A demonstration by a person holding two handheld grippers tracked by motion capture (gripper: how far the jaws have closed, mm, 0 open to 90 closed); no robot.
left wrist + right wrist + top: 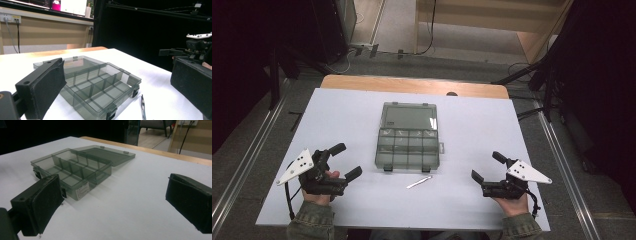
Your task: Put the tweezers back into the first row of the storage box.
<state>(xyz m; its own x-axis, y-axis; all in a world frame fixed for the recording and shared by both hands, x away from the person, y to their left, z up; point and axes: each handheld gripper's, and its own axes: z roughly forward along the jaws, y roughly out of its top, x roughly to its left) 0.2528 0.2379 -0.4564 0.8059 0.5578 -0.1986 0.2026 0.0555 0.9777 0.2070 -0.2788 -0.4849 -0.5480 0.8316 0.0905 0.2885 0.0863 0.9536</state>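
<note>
A smoky clear plastic organizer box [408, 146] lies open at the table's middle, its lid [409, 116] folded flat toward the far side and its several compartments empty [100, 87] [72, 170]. A thin silvery tool [419, 182] lies on the table just in front of the box [143, 106]. My left gripper [345, 161] rests at the near left, open, nothing between its jaws. My right gripper [488, 166] rests at the near right, open and empty as well; it also shows far off in the left gripper view [175, 53].
The white table top [337, 115] has a wooden strip [412, 85] along its far edge. Dark stands and cables [532, 75] surround the table on the floor. A wooden wall with sockets [37, 30] stands beyond the far edge.
</note>
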